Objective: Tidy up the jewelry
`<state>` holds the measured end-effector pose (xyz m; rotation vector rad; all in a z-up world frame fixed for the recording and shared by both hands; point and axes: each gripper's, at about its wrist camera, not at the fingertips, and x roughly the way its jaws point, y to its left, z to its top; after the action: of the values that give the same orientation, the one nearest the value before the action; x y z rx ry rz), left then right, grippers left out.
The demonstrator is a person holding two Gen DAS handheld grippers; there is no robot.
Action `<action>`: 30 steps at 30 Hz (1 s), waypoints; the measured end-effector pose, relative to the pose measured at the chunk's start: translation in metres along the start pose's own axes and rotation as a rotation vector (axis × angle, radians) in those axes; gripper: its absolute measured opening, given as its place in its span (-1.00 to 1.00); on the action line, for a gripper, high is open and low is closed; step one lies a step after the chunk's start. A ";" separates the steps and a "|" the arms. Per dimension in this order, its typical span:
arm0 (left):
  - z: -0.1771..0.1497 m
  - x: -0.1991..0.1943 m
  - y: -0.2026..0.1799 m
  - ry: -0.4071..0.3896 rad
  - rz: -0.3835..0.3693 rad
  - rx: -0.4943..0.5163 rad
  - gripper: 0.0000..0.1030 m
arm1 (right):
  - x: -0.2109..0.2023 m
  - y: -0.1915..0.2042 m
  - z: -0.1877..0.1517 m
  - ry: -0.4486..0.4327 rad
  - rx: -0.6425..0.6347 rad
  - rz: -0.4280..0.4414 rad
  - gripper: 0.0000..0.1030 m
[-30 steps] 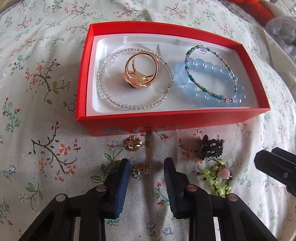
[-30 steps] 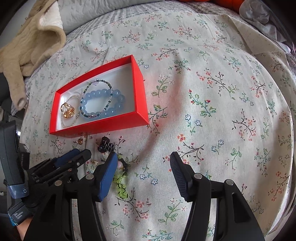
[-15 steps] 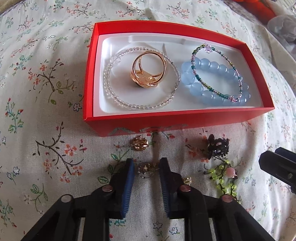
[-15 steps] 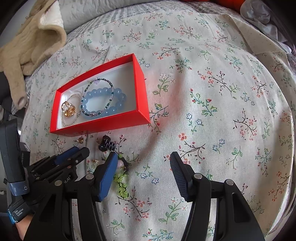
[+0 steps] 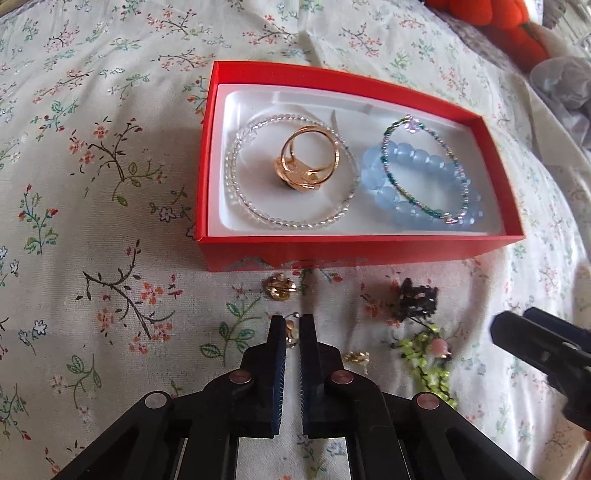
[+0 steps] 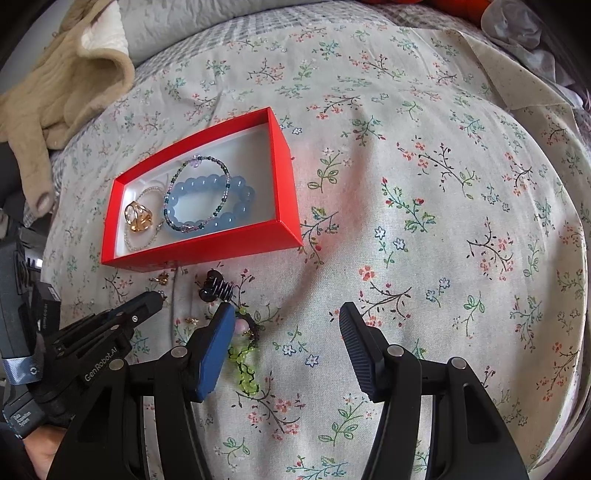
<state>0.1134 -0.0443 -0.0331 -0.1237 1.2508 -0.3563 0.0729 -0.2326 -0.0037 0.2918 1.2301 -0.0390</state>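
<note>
Since 1 s ago my left gripper (image 5: 292, 332) has gone from wide open to pinching the small gold earring (image 5: 291, 329). It's tiny, gold w/ silvery bits, just before the red box (image 5: 354, 251). Right gripper (image 6: 286, 325) hangs wide open, holding nothing.

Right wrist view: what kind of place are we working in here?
Probably a bedroom, on a bed: the red box sits on a soft floral sheet, with a grey checked blanket and a beige knit garment heaped behind.
</note>
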 end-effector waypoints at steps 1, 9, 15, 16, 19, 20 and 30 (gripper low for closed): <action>0.000 -0.002 0.000 0.003 -0.025 -0.003 -0.98 | 0.000 0.001 0.000 0.001 0.000 0.000 0.20; -0.002 0.001 0.015 0.015 0.089 -0.008 -0.97 | 0.003 0.005 0.000 0.006 -0.005 0.006 0.20; -0.001 0.007 0.016 0.021 0.015 -0.005 -0.96 | 0.006 0.006 0.000 0.011 -0.010 0.002 0.20; 0.000 0.009 0.015 0.025 0.008 -0.002 -0.96 | 0.007 0.006 0.001 0.013 -0.010 0.001 0.20; 0.000 0.013 0.013 0.031 0.000 0.011 -0.96 | 0.010 0.006 0.002 0.017 -0.011 -0.003 0.20; 0.000 0.014 0.012 0.027 0.001 0.014 -0.96 | 0.010 0.005 0.003 0.018 -0.011 -0.004 0.20; 0.003 0.012 0.001 0.009 -0.035 0.007 -1.00 | 0.017 0.008 0.005 0.029 -0.027 -0.011 0.20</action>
<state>0.1197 -0.0481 -0.0437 -0.1384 1.2578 -0.3917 0.0848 -0.2241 -0.0162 0.2630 1.2605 -0.0282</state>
